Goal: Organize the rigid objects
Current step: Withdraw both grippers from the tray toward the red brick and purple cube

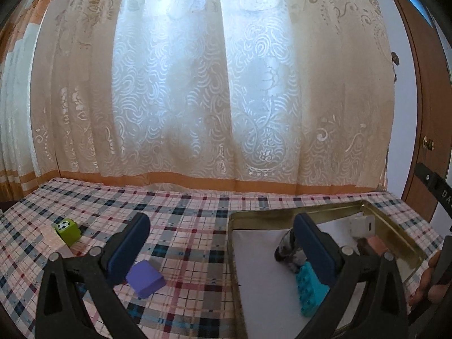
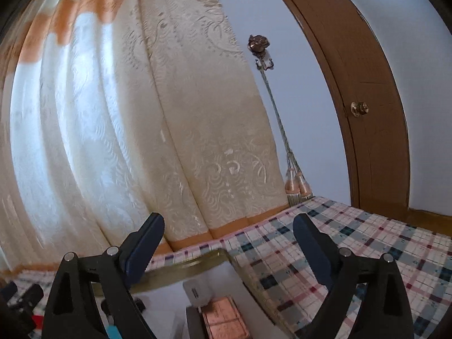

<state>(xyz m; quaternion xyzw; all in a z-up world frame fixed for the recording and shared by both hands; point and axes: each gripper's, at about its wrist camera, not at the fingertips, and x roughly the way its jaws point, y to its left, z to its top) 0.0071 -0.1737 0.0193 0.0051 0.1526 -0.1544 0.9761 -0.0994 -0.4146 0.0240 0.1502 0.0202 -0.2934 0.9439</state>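
Note:
My left gripper (image 1: pixel 221 234) is open and empty above the checked tablecloth, its fingers straddling the left wall of a gold metal tin (image 1: pixel 395 227). A purple block (image 1: pixel 145 282) lies on the cloth by my left finger. A green cube with a football print (image 1: pixel 68 230) lies farther left. Inside the tin are a teal brick (image 1: pixel 310 291), a dark speckled object (image 1: pixel 286 250), a white charger (image 1: pixel 362 226) and a pink bar (image 1: pixel 377 244). My right gripper (image 2: pixel 228 233) is open and empty over the tin's far corner (image 2: pixel 197 265); the charger (image 2: pixel 196 293) and pink bar (image 2: pixel 226 320) show below it.
A patterned curtain (image 1: pixel 212 84) hangs along the table's far edge. A wooden door (image 2: pixel 367 113) stands at the right. A curtain tassel (image 2: pixel 296 183) hangs by the table corner. The right gripper's body (image 1: pixel 440 195) shows at the left wrist view's right edge.

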